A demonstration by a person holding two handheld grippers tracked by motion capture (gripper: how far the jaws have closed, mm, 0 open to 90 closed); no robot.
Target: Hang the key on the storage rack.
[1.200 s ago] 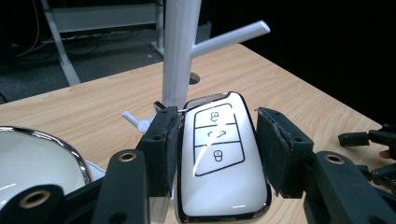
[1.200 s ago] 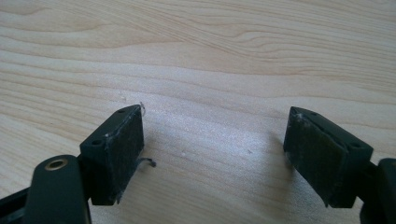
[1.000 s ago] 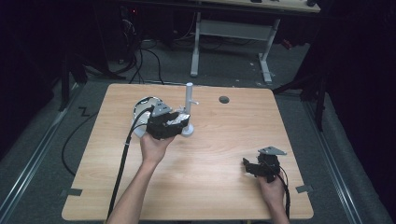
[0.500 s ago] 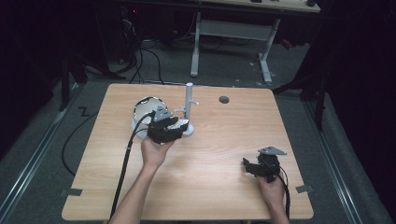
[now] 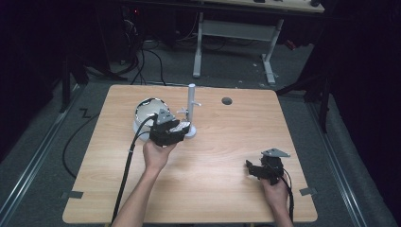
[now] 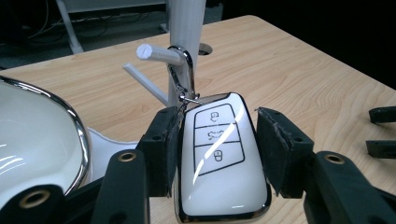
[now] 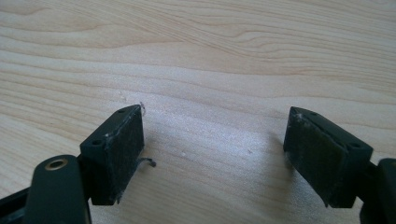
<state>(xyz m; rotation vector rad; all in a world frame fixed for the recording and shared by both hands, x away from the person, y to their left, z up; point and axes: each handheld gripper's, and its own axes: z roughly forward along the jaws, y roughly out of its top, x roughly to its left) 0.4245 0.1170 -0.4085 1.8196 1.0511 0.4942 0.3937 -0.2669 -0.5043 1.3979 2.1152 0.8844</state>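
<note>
1. Left gripper (image 6: 212, 154) held at the white peg stand (image 5: 191, 109), left of centre on the far half of the wooden table (image 5: 227, 189).
2. White car key fob (image 6: 222, 163) between the left jaws; left pad pressed against its side, right pad just beside it with a narrow gap visible. Grip loosened, not clamped.
3. Fob's metal ring (image 6: 184, 77) hooked over a short peg (image 6: 161, 53) of the stand; fob hanging just below that peg, three button icons facing up.
4. White round bowl-like object with chrome rim (image 6: 37, 135) just left of the fob and stand, touching neither in view.
5. Right gripper (image 5: 265, 168) near the right, near corner of the table, well apart from the stand.
6. Right jaws spread wide over bare wood, nothing between them; released.
7. Round dark hole (image 5: 227, 100) in the tabletop, far side, right of the stand.
</note>
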